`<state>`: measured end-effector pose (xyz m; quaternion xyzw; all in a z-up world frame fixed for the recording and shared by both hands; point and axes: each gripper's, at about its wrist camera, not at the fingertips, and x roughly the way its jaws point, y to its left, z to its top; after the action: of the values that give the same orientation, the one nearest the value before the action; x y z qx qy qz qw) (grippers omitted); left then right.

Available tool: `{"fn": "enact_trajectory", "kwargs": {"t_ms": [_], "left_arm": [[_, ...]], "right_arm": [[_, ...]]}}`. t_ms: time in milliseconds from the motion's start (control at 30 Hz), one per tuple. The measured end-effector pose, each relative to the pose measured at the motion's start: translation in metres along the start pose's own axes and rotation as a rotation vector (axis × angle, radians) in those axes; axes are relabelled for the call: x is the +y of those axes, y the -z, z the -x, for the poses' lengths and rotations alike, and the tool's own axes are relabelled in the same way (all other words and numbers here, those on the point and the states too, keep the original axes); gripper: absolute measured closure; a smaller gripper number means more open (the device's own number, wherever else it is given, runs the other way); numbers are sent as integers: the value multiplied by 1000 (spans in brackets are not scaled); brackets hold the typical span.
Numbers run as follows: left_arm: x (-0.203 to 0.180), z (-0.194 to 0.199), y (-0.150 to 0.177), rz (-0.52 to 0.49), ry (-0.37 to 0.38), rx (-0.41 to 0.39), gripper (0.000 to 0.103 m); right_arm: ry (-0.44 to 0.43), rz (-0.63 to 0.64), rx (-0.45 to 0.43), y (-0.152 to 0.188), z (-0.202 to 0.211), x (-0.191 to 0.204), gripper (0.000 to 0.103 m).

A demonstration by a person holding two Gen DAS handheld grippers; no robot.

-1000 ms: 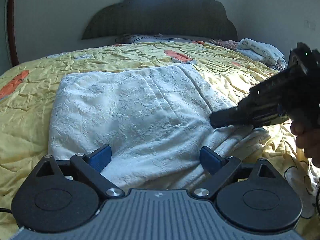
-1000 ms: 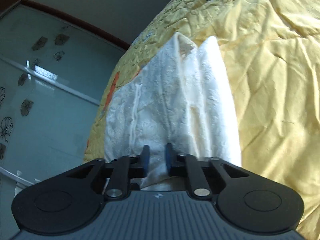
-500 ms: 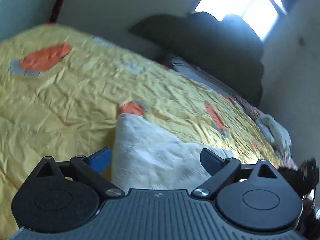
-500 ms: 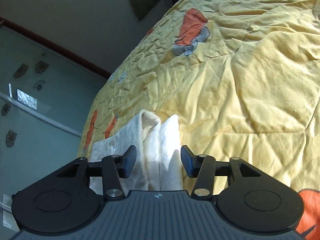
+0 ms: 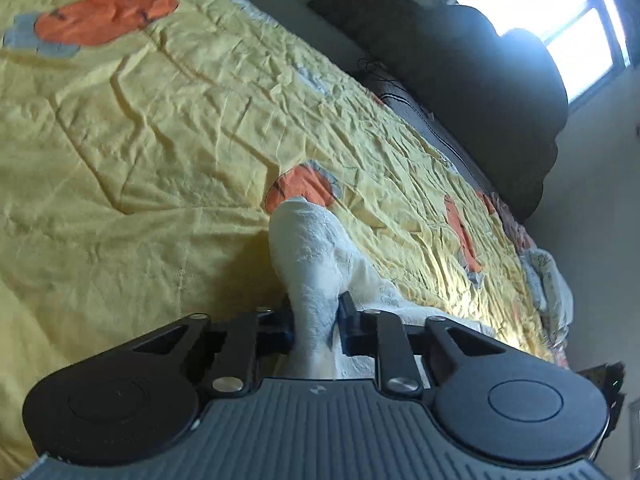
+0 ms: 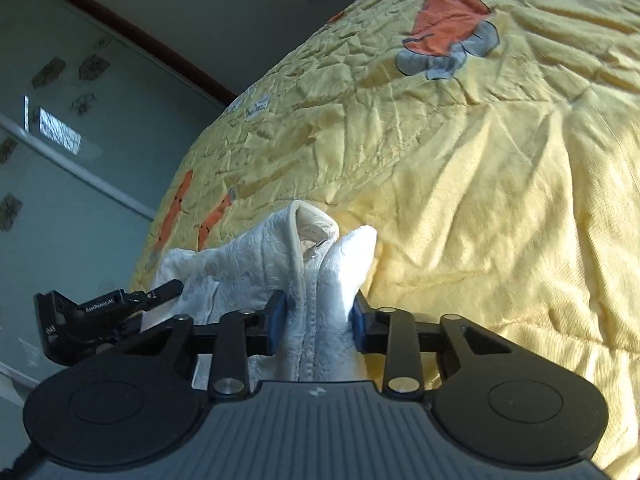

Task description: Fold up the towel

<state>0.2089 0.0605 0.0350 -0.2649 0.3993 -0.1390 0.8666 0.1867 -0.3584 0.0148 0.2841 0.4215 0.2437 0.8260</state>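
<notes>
A white textured towel (image 5: 308, 248) lies bunched on the yellow quilt. In the left wrist view one corner of it rises between the blue pads of my left gripper (image 5: 316, 322), whose jaws are closing and pinch the cloth. In the right wrist view a gathered, seamed edge of the towel (image 6: 320, 264) stands between the pads of my right gripper (image 6: 318, 320); those jaws are closing too and press on the fabric. The left gripper (image 6: 168, 290) shows at the left of that view, its tip at the towel's other end. The rest of the towel is hidden under both grippers.
The yellow quilt (image 5: 140, 140) with orange and grey patches covers the bed on all sides. A dark headboard (image 5: 480, 80) and a bright window (image 5: 560, 12) stand behind it, with crumpled pale cloth (image 5: 548, 280) near them. A frosted glass door (image 6: 60, 140) lies beyond the bed's edge.
The left gripper rolled, swung to the towel's corner and closed on it. The right gripper opened, shifted, then closed again on the bunched edge. The towel went from spread flat to gathered.
</notes>
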Motion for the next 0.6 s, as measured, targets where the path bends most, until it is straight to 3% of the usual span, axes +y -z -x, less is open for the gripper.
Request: {"fn": "enact_trajectory", "kwargs": {"t_ms": [133, 233, 300, 333, 400, 433, 500, 600], "left_arm": [[-34, 34, 11, -234, -58, -127, 87], [-36, 15, 19, -282, -142, -86, 87], [-33, 2, 24, -299, -182, -66, 86], [-32, 3, 25, -289, -184, -72, 76], [-32, 10, 25, -270, -198, -81, 59], [-34, 18, 27, -285, -211, -91, 57], [-43, 41, 35, -352, -242, -146, 52], [-66, 73, 70, -529, -207, -234, 42]], "right_arm": [[39, 145, -17, -4, -2, 23, 87], [66, 87, 16, -1, -17, 5, 83], [55, 17, 5, -2, -13, -1, 72], [63, -5, -1, -1, -9, -1, 68], [114, -5, -33, 2, 7, 3, 48], [125, 3, -62, 5, 18, 6, 44], [82, 14, -94, 16, 40, 12, 42], [28, 54, -42, 36, 49, 26, 43]]}}
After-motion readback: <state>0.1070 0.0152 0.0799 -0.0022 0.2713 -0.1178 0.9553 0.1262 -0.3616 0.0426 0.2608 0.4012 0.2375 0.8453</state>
